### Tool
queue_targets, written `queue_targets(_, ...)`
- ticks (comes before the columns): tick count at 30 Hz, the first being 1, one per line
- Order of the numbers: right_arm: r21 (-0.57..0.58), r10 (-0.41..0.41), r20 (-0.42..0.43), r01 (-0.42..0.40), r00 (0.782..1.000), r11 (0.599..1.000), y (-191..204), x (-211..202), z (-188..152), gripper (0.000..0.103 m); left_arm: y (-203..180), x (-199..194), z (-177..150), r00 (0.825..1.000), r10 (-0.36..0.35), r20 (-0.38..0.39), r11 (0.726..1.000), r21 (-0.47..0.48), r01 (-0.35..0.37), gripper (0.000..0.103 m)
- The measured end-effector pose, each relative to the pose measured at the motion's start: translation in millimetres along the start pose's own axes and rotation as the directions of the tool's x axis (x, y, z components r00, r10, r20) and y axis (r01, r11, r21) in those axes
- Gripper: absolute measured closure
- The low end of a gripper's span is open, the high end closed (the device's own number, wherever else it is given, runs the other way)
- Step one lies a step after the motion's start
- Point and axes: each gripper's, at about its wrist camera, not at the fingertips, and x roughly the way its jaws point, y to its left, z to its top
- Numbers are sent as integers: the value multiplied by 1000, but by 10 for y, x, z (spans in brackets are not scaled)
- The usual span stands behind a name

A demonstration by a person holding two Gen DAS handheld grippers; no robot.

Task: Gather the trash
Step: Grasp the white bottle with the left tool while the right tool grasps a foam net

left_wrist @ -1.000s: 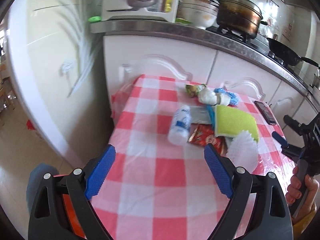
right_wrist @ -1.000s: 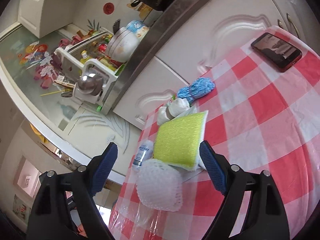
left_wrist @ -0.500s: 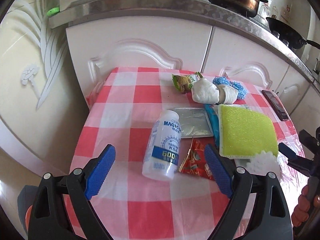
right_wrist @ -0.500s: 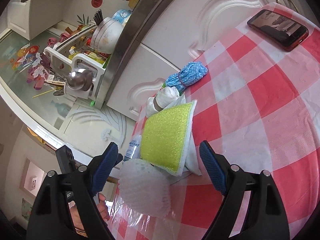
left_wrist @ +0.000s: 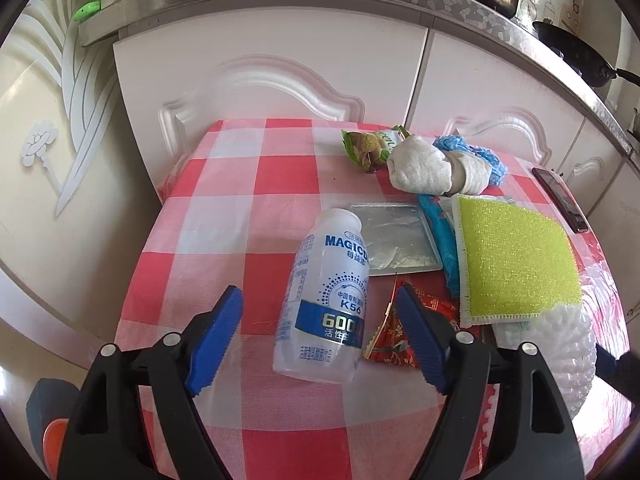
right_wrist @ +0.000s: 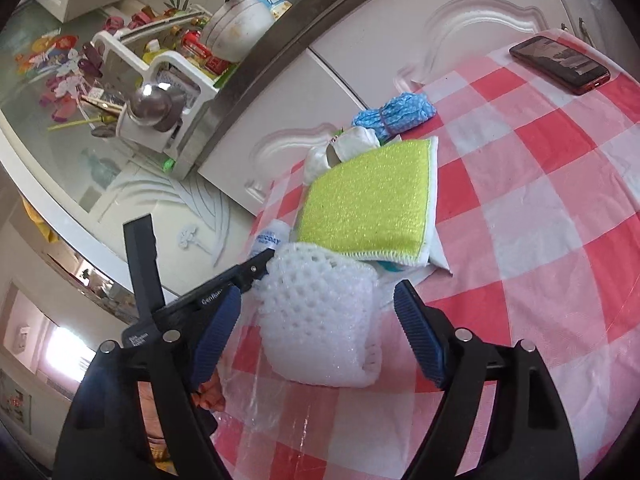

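Bottle (left_wrist: 326, 300) lies on its side on the checked worktop (left_wrist: 224, 216), cap end toward 12 o'clock, between the spread blue pads of the left tool (left_wrist: 320, 340), which touch nothing yet. Round and smooth, it may roll or squirt out toward 9 o'clock and off the near edge if the pads close off-centre. At its 3 o'clock a red wrapper (left_wrist: 394, 334) sits just beside the right pad and could get pinched along with it. The foil packet (left_wrist: 396, 242) at 1 o'clock touches the bottle's shoulder. The right tool (right_wrist: 318, 330), also apart, straddles a white foam net (right_wrist: 320, 320); it is soft and may collapse or drag the yellow sponge (right_wrist: 368, 204) resting against it.
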Motion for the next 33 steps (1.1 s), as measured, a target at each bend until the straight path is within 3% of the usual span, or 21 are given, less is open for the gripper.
queue_targets(7,-25,-20,-51,18,998,1000,17,172,-120,24,-9,29,-18,1000,-10,-3,1000,-4,10,39)
queue_targets(9,-32,-23,-53,21,998,999,-1,181,-120,31,-19,36,-24,1000,-8,0,1000,0,8,42)
queue_targets(15,-47,-16,-61,13,998,999,-5,197,-123,38,-20,28,-34,1000,-11,1,1000,-2,11,55)
queue_targets(27,-46,-2,-33,1,999,999,-49,153,-125,59,-29,-47,-64,1000,-8,24,1000,1,8,57)
queue_targets(33,-60,19,-13,-20,1000,998,-8,113,-143,62,-19,-208,-149,999,-16,45,1000,-12,17,57)
